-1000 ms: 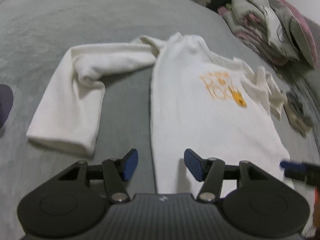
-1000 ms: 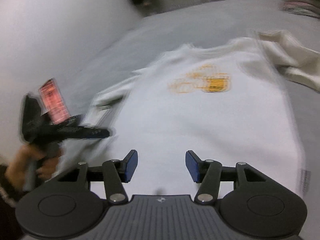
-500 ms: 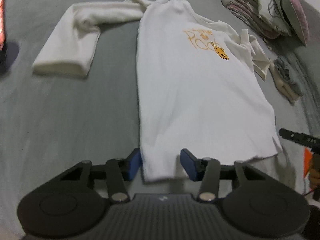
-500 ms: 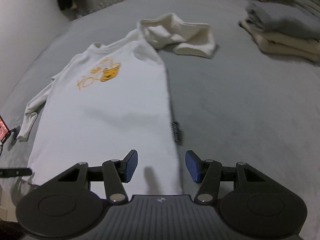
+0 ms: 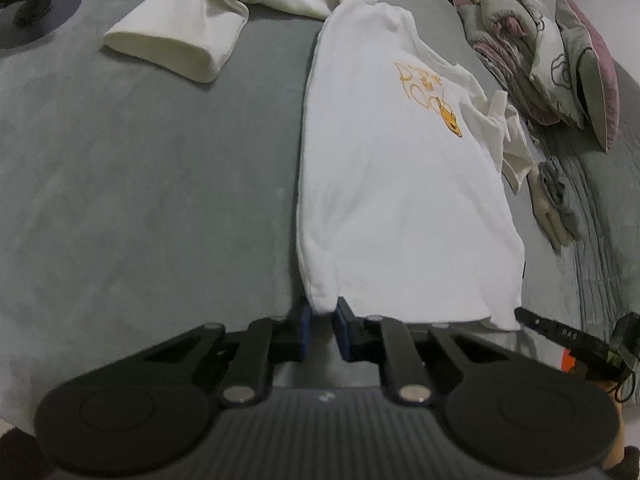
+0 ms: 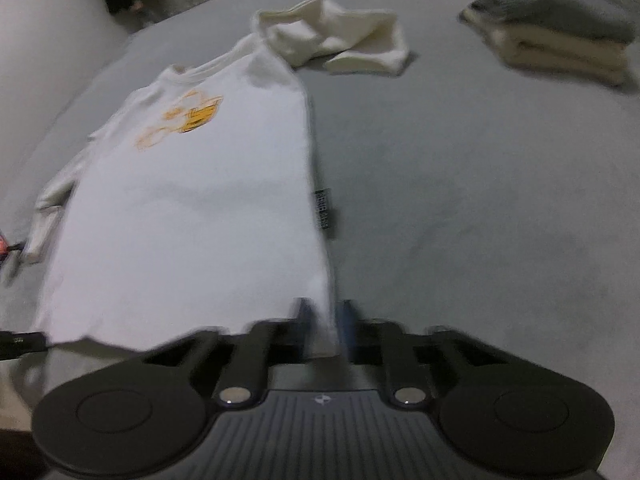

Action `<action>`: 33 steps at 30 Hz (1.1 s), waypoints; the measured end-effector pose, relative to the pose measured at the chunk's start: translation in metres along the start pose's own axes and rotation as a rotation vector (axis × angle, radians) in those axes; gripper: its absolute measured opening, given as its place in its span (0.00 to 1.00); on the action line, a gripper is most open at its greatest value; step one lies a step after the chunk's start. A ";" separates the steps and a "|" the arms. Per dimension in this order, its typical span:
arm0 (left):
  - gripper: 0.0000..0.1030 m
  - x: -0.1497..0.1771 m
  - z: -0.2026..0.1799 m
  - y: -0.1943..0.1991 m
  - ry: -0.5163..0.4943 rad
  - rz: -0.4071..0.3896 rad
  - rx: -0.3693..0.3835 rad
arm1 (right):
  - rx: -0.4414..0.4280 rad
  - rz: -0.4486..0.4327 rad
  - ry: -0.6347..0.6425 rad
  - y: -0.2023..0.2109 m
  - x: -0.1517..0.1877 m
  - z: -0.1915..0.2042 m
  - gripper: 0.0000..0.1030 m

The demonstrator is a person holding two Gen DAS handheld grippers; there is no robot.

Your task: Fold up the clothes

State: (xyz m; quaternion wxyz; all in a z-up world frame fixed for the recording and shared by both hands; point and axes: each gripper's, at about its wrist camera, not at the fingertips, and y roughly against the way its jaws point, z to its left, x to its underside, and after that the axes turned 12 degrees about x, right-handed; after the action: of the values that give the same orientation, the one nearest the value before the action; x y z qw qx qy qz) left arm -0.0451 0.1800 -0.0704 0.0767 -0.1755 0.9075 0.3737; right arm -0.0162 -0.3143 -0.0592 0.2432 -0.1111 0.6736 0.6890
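Left wrist view: left gripper [image 5: 321, 322], fingers closing on one hem corner of the white shirt [image 5: 400, 184], spread on the grey bed [image 5: 140, 200]; pillows [image 5: 560, 64] beyond it.

Right wrist view: right gripper [image 6: 323, 322] closing on the other corner (blurred); lift both evenly. Folded stack [image 6: 560, 32] beyond.

Just ahead of our left gripper [image 5: 322, 322], matt black plastic with blue pads, we see a soft white cotton shirt [image 5: 392, 184]. Beneath it lies a grey, velvety matt bedcover [image 5: 160, 184].
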 end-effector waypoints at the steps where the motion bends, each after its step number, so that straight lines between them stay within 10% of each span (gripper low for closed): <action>1: 0.11 0.001 -0.002 0.002 -0.009 -0.004 -0.005 | 0.009 0.000 0.011 0.001 0.000 0.002 0.10; 12: 0.10 0.000 -0.035 0.050 -0.148 -0.027 0.015 | -0.102 0.008 0.007 0.063 -0.010 -0.014 0.07; 25: 0.10 0.028 -0.016 0.013 -0.233 0.094 -0.123 | 0.048 0.129 0.185 0.025 0.020 0.015 0.07; 33: 0.17 0.030 -0.013 0.020 -0.261 0.086 -0.081 | 0.109 0.147 0.251 0.015 0.015 0.031 0.10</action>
State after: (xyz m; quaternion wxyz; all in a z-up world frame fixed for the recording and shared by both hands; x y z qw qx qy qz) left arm -0.0802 0.1759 -0.0563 0.1709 -0.0890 0.8807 0.4326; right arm -0.0315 -0.2801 -0.0510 0.1115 -0.1335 0.7416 0.6480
